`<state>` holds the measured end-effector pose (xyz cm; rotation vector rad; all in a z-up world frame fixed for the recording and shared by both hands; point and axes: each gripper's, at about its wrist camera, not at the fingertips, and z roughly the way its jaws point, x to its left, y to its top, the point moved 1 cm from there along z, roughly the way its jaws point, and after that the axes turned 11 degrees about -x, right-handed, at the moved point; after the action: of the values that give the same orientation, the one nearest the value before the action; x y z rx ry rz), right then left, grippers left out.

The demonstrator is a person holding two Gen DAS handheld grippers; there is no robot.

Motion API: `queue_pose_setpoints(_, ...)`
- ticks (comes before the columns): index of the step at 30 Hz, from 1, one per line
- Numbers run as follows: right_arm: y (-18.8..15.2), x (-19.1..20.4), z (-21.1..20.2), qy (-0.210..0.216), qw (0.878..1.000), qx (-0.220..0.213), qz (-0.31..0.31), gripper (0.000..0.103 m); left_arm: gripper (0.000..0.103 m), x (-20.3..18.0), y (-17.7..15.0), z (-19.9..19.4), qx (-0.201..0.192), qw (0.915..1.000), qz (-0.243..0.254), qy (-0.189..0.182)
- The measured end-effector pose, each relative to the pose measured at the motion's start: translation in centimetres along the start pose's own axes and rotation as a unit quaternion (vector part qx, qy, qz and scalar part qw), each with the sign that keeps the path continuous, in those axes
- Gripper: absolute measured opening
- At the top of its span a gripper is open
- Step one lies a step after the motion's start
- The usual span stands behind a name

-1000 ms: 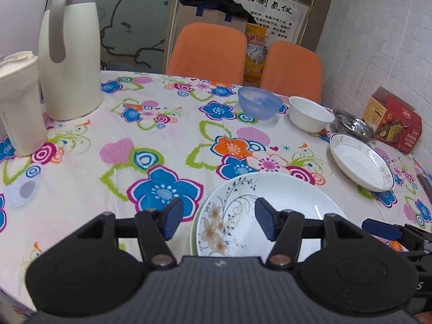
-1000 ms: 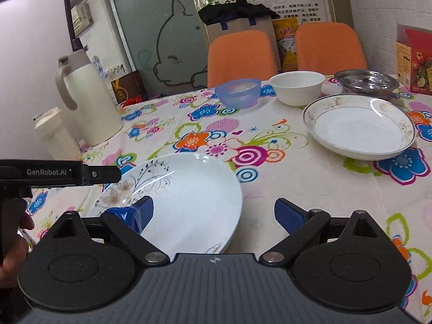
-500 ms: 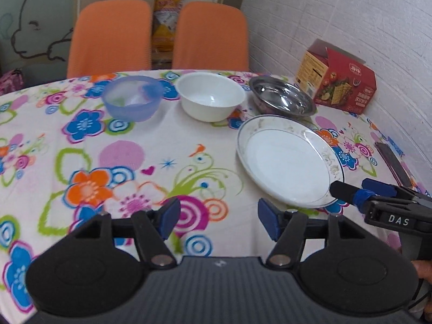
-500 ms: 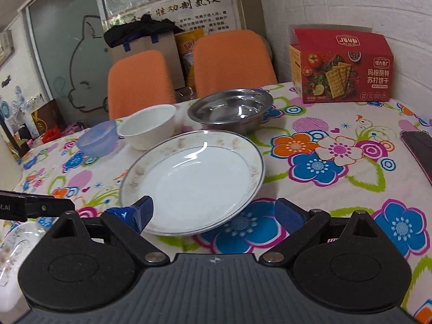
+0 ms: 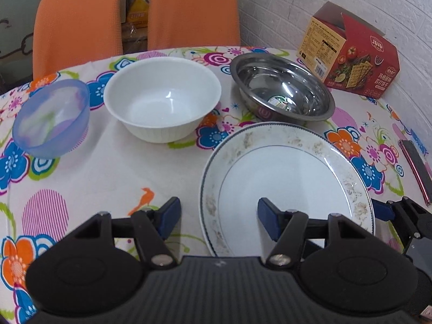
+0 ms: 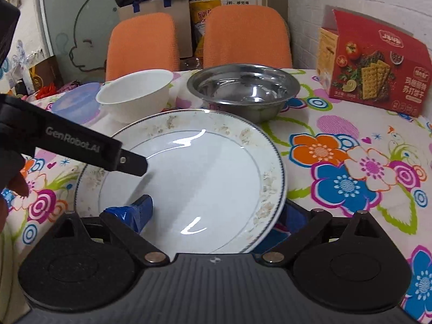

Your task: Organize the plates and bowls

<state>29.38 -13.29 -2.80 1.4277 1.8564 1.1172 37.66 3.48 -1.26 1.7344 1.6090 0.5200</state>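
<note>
table: a round table under a loud flowery tablecloth is being used as the workspace, with two orange chairs being left pushed in behind it and a white brick wall to the right

blue bowl: a small see-through blue bowl is being left at the far left, well apart from the plate, probably waiting its turn

white bowl: the white bowl is being kept upright just beside it, empty

left gripper: the left gripper is being held low with its jaws apart, nothing between them; one finger is being hung over the plate's near-left rim and the other over bare cloth, so it looks lined up for a rim pinch

plate: the gold-patterned plate is being straddled at its near-right edge by the right gripper, one blue pad over the well, the other tucked under the rim, presumably so the plate can be lifted; the jaws are looking wide, not yet clamped

steel bowl: the steel bowl is being left right behind the plate, nearly touching its far rim

cracker box: a red cracker box is being parked by the wall, out of the way

phone: what looks like a dark phone is being left at the far right edge
</note>
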Motion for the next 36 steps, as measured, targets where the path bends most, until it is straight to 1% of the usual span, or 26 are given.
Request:
queue_pose_setpoints(1, -0.1, 0.2, 0.0, -0.003, 1.0, -0.003, 0.0, 0.087, 0.06, -0.1, -0.1, 0.0, -0.001, 1.0, 0.005, 0.003)
queue_pose_setpoints(2, -0.1, 0.4, -0.1, -0.005, 1.0, -0.007, 0.002, 0.087, 0.052, -0.3, -0.2, 0.0, -0.002, 0.9999, 0.012, 0.007)
queue_pose_setpoints(3, -0.1, 0.4, 0.0, -0.01, 1.0, -0.011, 0.005, 0.088, 0.052, -0.6, -0.3, 0.0, -0.007, 0.9996, 0.021, 0.015)
queue_pose_setpoints(4, -0.2, 0.5, 0.0, -0.014, 1.0, -0.015, 0.007, 0.088, 0.048, -0.8, -0.4, -0.1, -0.011, 0.9995, 0.026, 0.016)
queue_pose_setpoints(5, -0.2, 0.6, 0.0, -0.018, 1.0, -0.018, 0.01, 0.088, 0.039, -1.0, -0.5, -0.2, -0.012, 0.9995, 0.026, 0.008)
queue_pose_setpoints(6, -0.2, 0.7, 0.0, -0.021, 0.999, -0.021, 0.012, 0.088, 0.039, -1.2, -0.5, -0.2, -0.012, 0.9996, 0.026, 0.007)
queue_pose_setpoints(8, -0.2, 0.9, -0.2, -0.023, 0.999, -0.023, 0.018, 0.088, 0.039, -1.4, -0.5, -0.3, -0.011, 0.9994, 0.026, 0.018)
queue_pose_setpoints(10, -0.2, 0.8, -0.9, -0.011, 0.999, -0.024, 0.044, 0.087, 0.035, -1.5, -0.5, -0.7, -0.008, 0.9993, 0.025, 0.026)
queue_pose_setpoints(11, -0.2, 0.8, -1.4, -0.005, 0.998, -0.03, 0.053, 0.087, 0.035, -1.5, -0.6, -1.2, -0.011, 0.9992, 0.027, 0.028)
queue_pose_setpoints(14, -0.1, 2.1, -3.0, -0.012, 0.998, -0.049, 0.031, 0.087, 0.035, -1.5, -0.8, -3.2, -0.025, 0.9991, 0.027, 0.022)
queue_pose_setpoints(15, 0.0, 2.4, -3.7, -0.011, 0.998, -0.059, 0.032, 0.087, 0.035, -1.4, -0.9, -3.9, -0.027, 0.9991, 0.023, 0.023)
queue_pose_setpoints(19, 0.4, 4.4, -6.1, -0.002, 0.997, -0.078, 0.016, 0.087, 0.035, -0.9, -1.6, -7.6, -0.058, 0.9976, 0.02, 0.03)
queue_pose_setpoints(25, 0.0, 8.2, -10.1, 0.041, 0.994, -0.097, 0.014, 0.087, 0.035, 1.1, -3.7, -14.8, -0.104, 0.9932, 0.009, 0.052)
queue_pose_setpoints(27, -0.4, 9.9, -11.3, 0.061, 0.993, -0.102, 0.014, 0.087, 0.035, 2.2, -5.0, -17.5, -0.116, 0.9911, 0.005, 0.066)
queue_pose_setpoints(30, -1.2, 12.6, -12.4, 0.089, 0.991, -0.103, 0.009, 0.087, 0.035, 4.0, -7.2, -20.7, -0.123, 0.988, -0.007, 0.092)
queue_pose_setpoints(33, -2.3, 15.3, -12.8, 0.12, 0.988, -0.094, 0.0, 0.087, 0.035, 6.0, -9.6, -23.2, -0.126, 0.9844, -0.019, 0.121)
queue_pose_setpoints(36, -3.5, 17.3, -12.8, 0.144, 0.987, -0.074, -0.009, 0.087, 0.035, 7.8, -12.1, -24.6, -0.123, 0.9813, -0.034, 0.144)
